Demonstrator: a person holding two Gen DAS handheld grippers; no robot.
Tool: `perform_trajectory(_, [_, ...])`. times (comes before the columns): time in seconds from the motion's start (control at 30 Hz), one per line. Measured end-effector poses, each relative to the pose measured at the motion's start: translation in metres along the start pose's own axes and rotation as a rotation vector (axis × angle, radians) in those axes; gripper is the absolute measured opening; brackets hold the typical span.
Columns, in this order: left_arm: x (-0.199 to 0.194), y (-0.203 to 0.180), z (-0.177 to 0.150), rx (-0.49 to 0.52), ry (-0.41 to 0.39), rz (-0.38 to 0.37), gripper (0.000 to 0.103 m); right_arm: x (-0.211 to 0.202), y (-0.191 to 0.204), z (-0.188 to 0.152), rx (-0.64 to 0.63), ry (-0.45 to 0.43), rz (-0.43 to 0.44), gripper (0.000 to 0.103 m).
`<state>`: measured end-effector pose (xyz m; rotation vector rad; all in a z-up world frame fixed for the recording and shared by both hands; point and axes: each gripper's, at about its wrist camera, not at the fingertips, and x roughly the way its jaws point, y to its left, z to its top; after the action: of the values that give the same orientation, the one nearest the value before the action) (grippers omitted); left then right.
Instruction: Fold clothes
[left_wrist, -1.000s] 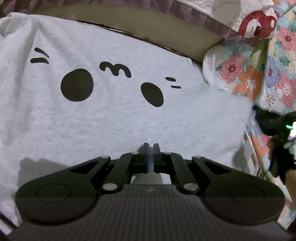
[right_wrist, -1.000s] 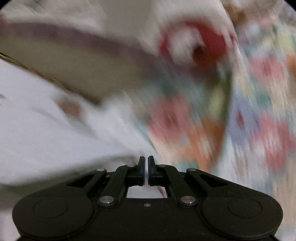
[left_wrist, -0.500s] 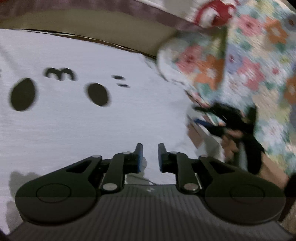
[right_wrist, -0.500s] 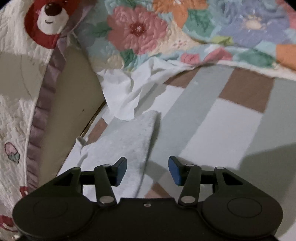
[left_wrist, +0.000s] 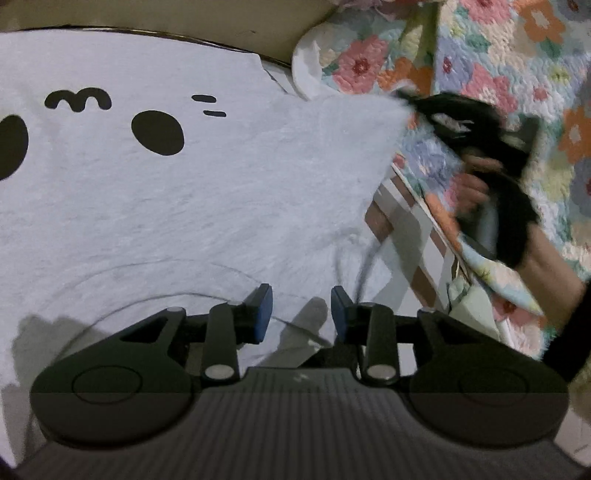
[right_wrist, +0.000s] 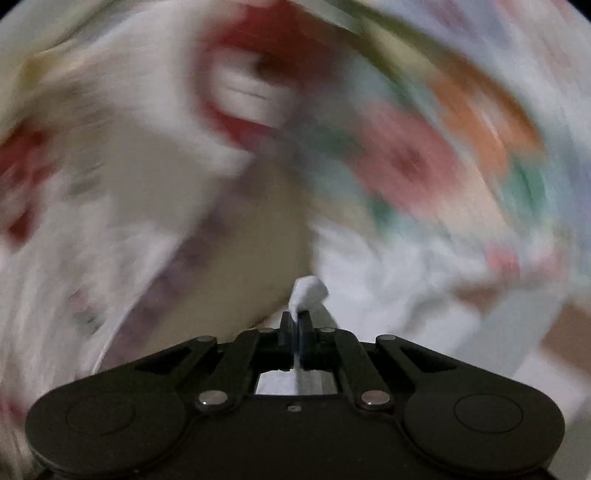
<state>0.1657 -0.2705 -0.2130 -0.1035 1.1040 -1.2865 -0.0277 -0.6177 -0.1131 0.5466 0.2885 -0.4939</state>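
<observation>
White shirt (left_wrist: 229, 192) corner pinched by right gripper (right_wrist: 295, 321); left gripper (left_wrist: 301, 314) opening, empty.

Pale grey T-shirt (left_wrist: 229, 192) with a black cartoon face print, spread flat across the bed. Right sleeve lifted off the surface and stretched out toward the bed's right edge. Sleeve tip bunched into a small white tuft (right_wrist: 308, 291).

Bed sheet (left_wrist: 402, 229), checked in pale grey, white and brown blocks, carries everything. Pale grey shirt (left_wrist: 192, 199) with black cartoon face print lies flat on sheet, filling most of left wrist view. Right of shirt: flowered quilt (left_wrist: 480, 62), resting on sheet, its white edge just beside shirt's far corner. Beyond shirt: beige surface, kind unclear. Right wrist view too blurred for detail.
</observation>
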Motion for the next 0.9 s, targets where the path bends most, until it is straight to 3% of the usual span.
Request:
perform_trajectory(0.03, [0.0, 0.0, 0.002, 0.01, 0.012, 0.001, 0.034, -0.016, 0.015, -0.003, -0.126, 0.002, -0.007, 0.003])
perform_trajectory(0.07, [0.0, 0.001, 0.003, 0.007, 0.02, 0.003, 0.034, -0.024, 0.021, -0.012, -0.242, 0.043, -0.073, 0.003])
perform_trajectory(0.1, [0.001, 0.003, 0.005, -0.014, 0.024, -0.001, 0.034, -0.024, 0.019, -0.025, -0.335, 0.118, -0.153, 0.003])
perform_trajectory(0.2, [0.003, 0.008, 0.006, -0.055, 0.026, -0.012, 0.034, -0.012, 0.009, -0.061, -0.507, 0.353, -0.241, 0.002])
perform_trajectory(0.27, [0.003, 0.01, 0.006, -0.061, 0.023, -0.016, 0.034, -0.001, 0.004, -0.068, -0.474, 0.425, -0.332, 0.005])
perform_trajectory(0.3, [0.003, 0.01, 0.005, -0.068, 0.021, -0.017, 0.034, 0.005, 0.001, -0.072, -0.457, 0.46, -0.378, 0.012])
perform_trajectory(0.33, [0.003, 0.011, 0.005, -0.074, 0.019, -0.018, 0.034, 0.009, 0.002, -0.067, -0.426, 0.457, -0.412, 0.017])
perform_trajectory(0.4, [0.003, 0.012, 0.005, -0.081, 0.016, -0.021, 0.034, 0.018, 0.006, -0.051, -0.391, 0.453, -0.479, 0.038])
perform_trajectory(0.43, [0.002, 0.012, 0.005, -0.082, 0.016, -0.022, 0.034, 0.022, 0.008, -0.042, -0.391, 0.437, -0.492, 0.039])
perform_trajectory(0.5, [0.002, 0.013, 0.004, -0.089, 0.013, -0.026, 0.034, 0.021, 0.009, -0.019, -0.349, 0.373, -0.449, 0.048])
perform_trajectory(0.57, [0.001, 0.014, 0.004, -0.098, 0.014, -0.031, 0.034, 0.021, 0.006, 0.004, -0.277, 0.311, -0.372, 0.05])
perform_trajectory(0.67, [0.003, 0.015, 0.006, -0.113, 0.018, -0.039, 0.034, 0.055, -0.002, 0.013, -0.258, 0.407, -0.142, 0.049])
perform_trajectory(0.7, [0.003, 0.015, 0.007, -0.117, 0.019, -0.041, 0.034, 0.067, 0.001, 0.005, -0.346, 0.443, -0.128, 0.048])
perform_trajectory(0.77, [0.004, 0.016, 0.006, -0.123, 0.016, -0.047, 0.034, 0.095, 0.004, -0.015, -0.495, 0.505, -0.185, 0.047])
perform_trajectory(0.83, [0.003, 0.017, 0.006, -0.128, 0.014, -0.052, 0.034, 0.108, -0.008, -0.021, -0.397, 0.483, -0.142, 0.048])
perform_trajectory(0.9, [0.003, 0.018, 0.006, -0.134, 0.014, -0.057, 0.034, 0.117, -0.016, -0.027, -0.324, 0.438, -0.1, 0.058])
